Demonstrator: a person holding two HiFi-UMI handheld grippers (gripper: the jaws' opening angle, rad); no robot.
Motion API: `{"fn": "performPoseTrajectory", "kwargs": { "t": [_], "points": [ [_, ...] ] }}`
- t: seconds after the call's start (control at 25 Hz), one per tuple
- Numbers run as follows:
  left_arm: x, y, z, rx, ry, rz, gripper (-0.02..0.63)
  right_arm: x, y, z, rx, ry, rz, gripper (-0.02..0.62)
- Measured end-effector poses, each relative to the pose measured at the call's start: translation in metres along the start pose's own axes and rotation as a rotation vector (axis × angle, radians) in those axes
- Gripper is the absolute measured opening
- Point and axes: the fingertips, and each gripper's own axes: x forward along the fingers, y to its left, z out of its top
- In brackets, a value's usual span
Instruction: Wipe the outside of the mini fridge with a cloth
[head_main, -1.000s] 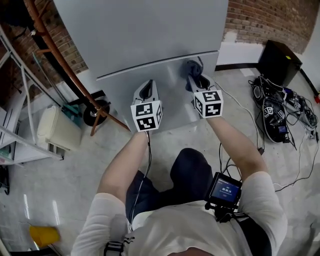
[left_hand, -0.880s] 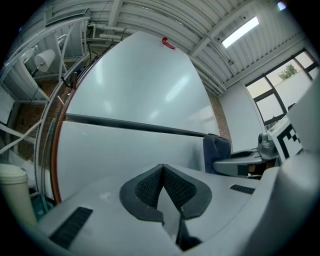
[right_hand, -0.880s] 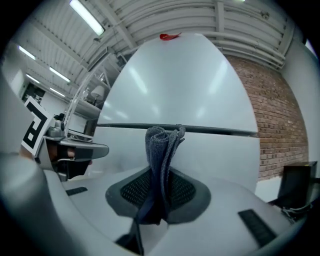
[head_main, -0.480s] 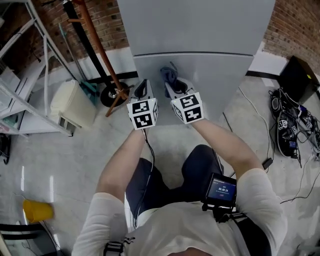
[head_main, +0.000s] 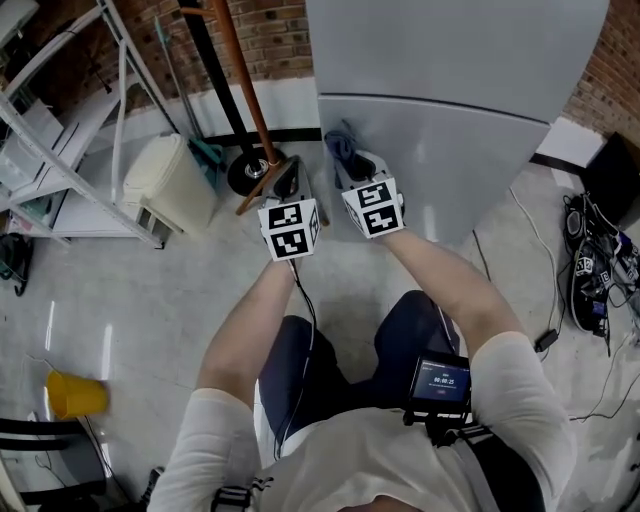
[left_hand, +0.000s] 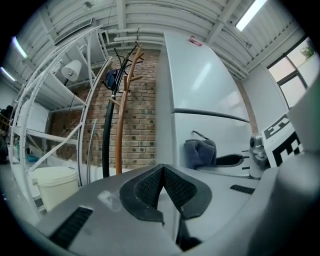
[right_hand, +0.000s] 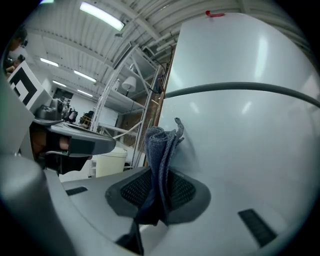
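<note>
Blue-grey cloth (right_hand: 161, 150) is pinched between the right gripper's (right_hand: 159, 180) closed jaws. Its folded end sticks up past the pads towards the mini fridge (right_hand: 250, 140). The left gripper (left_hand: 163, 175) has its jaws shut together on nothing and hangs just off the fridge's left front corner.

Over the last second the cloth has travelled from the right part of the lower door (head_main: 460, 170) to its left edge, keeping just under the seam (head_main: 430, 102) between the doors. I read that as one wiping pass along the top of the lower door, now about finished. The rest of that door, the upper door and the sides look left to do.

Whether the cloth actually presses on the door now is hard to make out. The fridge's top and right side are cut off in the head view, and the grippers cover part of the lower door's left edge.
</note>
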Motion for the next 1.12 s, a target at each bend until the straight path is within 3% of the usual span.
{"fn": "performPoseTrajectory", "kwargs": {
  "t": [0.36,1.12],
  "points": [
    [0.004,-0.026,-0.001,0.001,-0.007,-0.045,0.000,-0.023,-0.025,0.001,0.002,-0.005,-0.052,0.080],
    [0.046,-0.174,0.001,0.019,-0.019,-0.249,0.000,-0.128,-0.169,-0.052,0.051,0.013,-0.260,0.080]
  ]
}}
